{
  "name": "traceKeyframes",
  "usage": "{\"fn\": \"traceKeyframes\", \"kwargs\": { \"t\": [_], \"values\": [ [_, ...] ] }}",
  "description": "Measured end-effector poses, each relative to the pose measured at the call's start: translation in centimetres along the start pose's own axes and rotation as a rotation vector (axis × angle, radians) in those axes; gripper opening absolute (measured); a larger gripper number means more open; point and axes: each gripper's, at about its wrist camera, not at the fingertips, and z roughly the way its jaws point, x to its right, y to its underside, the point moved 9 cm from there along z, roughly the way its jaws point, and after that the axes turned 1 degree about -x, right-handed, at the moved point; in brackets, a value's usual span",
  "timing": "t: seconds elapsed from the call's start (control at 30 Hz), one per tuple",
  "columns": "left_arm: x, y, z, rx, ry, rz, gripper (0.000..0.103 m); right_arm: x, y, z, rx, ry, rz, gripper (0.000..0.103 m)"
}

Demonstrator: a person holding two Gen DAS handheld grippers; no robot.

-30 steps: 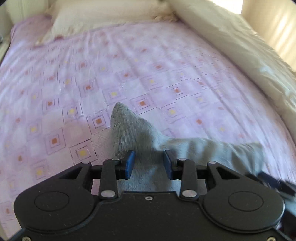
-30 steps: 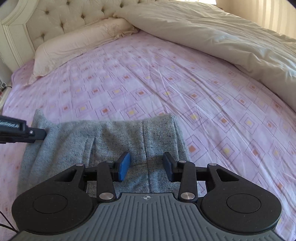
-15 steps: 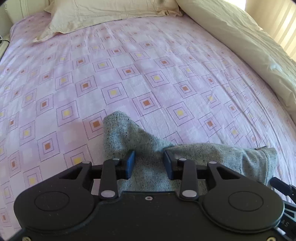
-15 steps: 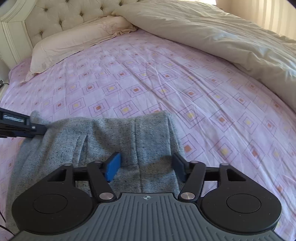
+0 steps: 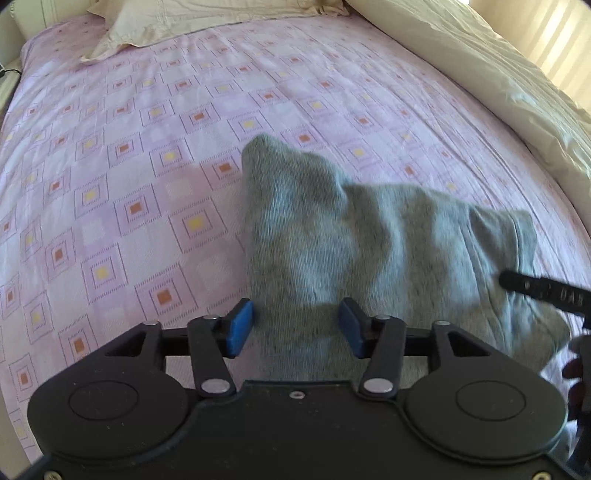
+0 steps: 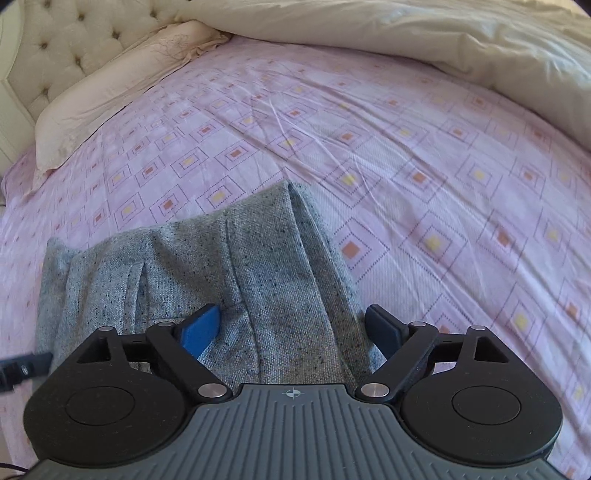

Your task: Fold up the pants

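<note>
Lying folded on the bed (image 5: 155,122), grey pants (image 5: 369,240); left hand-held gripper (image 5: 295,328) and right hand-held gripper (image 6: 291,332) both opening, released, over pants.

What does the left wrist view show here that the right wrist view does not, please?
Only the left wrist view shows the left gripper, jaws opening over the pants, which bunch up in a peak. Only the right wrist view shows the headboard and the right gripper, jaws opening wide astride the flatter folded cloth. Both show the pants on the sheet, a pillow and the duvet.
</note>
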Motion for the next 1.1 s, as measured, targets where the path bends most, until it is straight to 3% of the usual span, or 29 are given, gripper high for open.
{"fn": "traceKeyframes", "kwargs": {
  "t": [0.17, 0.27, 0.43, 0.7, 0.73, 0.77, 0.8, 0.87, 0.9, 0.93, 0.97, 1.0, 1.1],
  "values": [
    [-0.2, 0.5, 1.2, -0.043, 0.027, -0.030, 0.062, 0.5, 0.2, 0.2, -0.016, -0.034, 0.068, 0.089],
    [-0.3, 0.2, 1.8, -0.058, 0.033, -0.046, 0.069, 0.4, 0.3, 0.2, -0.014, -0.036, 0.065, 0.089],
    [-0.5, -0.2, 2.9, -0.044, 0.002, -0.035, 0.090, 0.5, 0.3, 0.2, -0.013, -0.049, 0.083, 0.090],
    [-1.0, -0.3, 3.5, -0.045, 0.014, -0.028, 0.102, -0.1, 0.4, 0.4, -0.019, -0.085, 0.091, 0.090],
    [-1.1, -0.4, 3.6, -0.047, 0.021, -0.035, 0.103, -0.2, 0.5, 0.4, -0.023, -0.097, 0.092, 0.088],
    [-1.2, -0.5, 3.7, -0.047, 0.023, -0.040, 0.103, -0.3, 0.5, 0.4, -0.030, -0.104, 0.088, 0.080],
    [-1.1, -0.4, 3.7, -0.049, 0.021, -0.044, 0.103, -0.4, 0.5, 0.3, -0.034, -0.117, 0.085, 0.066],
    [-1.0, -0.5, 3.6, -0.047, 0.022, -0.045, 0.100, -0.6, 0.4, 0.0, -0.033, -0.161, 0.105, 0.044],
    [-0.9, -0.5, 3.4, -0.029, 0.028, -0.058, 0.092, -0.7, 0.3, -0.3, -0.024, -0.174, 0.103, 0.037],
    [-0.8, -0.4, 2.8, -0.004, 0.048, -0.064, 0.070, -0.9, 0.1, -0.7, -0.009, -0.177, 0.077, 0.034],
    [-0.3, -0.3, 2.3, 0.011, 0.091, -0.064, 0.056, -1.4, 0.1, -1.1, 0.009, -0.172, 0.040, 0.030],
    [0.4, -0.2, 1.8, 0.013, 0.148, -0.072, 0.032, -1.9, 0.0, -1.6, 0.028, -0.164, -0.003, 0.028],
    [1.0, 0.0, 0.8, 0.046, 0.073, -0.063, 0.024, -3.5, -0.2, -2.9, 0.083, -0.145, -0.119, 0.027]
  ]
}}
